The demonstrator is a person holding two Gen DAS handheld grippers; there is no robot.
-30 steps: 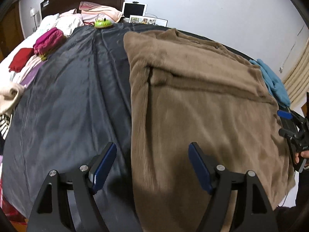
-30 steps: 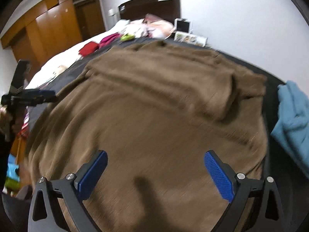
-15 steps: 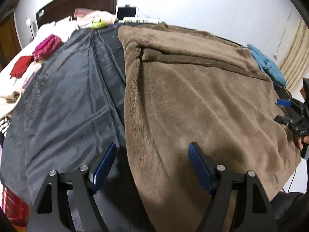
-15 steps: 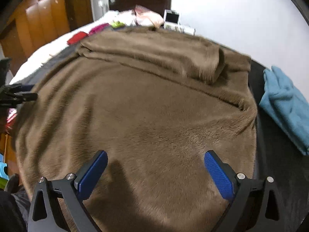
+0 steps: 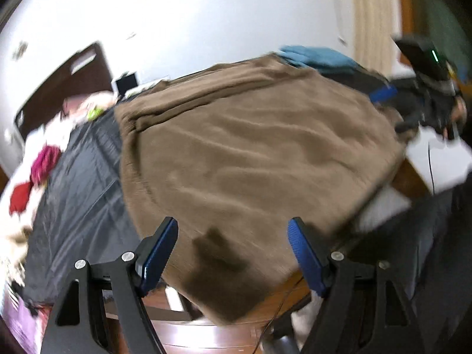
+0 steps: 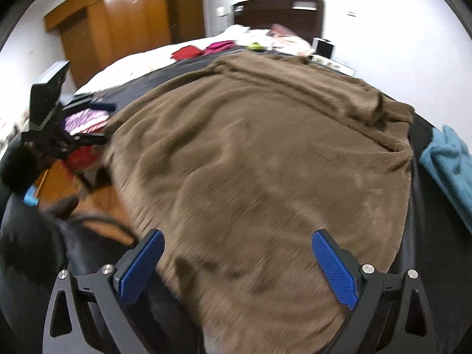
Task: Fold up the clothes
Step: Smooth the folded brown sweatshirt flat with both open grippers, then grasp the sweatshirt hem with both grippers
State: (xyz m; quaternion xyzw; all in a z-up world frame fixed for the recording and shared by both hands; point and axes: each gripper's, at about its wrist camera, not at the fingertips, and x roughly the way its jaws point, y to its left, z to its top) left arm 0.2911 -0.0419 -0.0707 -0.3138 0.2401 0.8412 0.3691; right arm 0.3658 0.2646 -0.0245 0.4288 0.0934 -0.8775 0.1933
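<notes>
A large brown fleece garment [image 5: 253, 153] lies spread on a dark sheet [image 5: 79, 177] over the bed, one sleeve folded across its far end; its near edge hangs over the bed's foot. It fills the right wrist view [image 6: 265, 159] too. My left gripper [image 5: 233, 250] is open and empty over the garment's near left corner. My right gripper [image 6: 236, 262] is open and empty over the near hem. Each gripper shows in the other's view: the right one [image 5: 419, 100] at the right edge, the left one [image 6: 59, 129] at the left.
A blue towel [image 6: 451, 165] lies on the sheet right of the garment. Red and magenta folded clothes [image 6: 203, 50] and pink bedding sit near the dark headboard [image 6: 280, 8]. Wooden wardrobes [image 6: 124, 29] stand at the left. Wood floor [image 5: 212, 336] shows below the bed.
Both grippers have pulled back toward the foot of the bed and swung outward, so the garment's near hem and the floor now show. Both stay open.
</notes>
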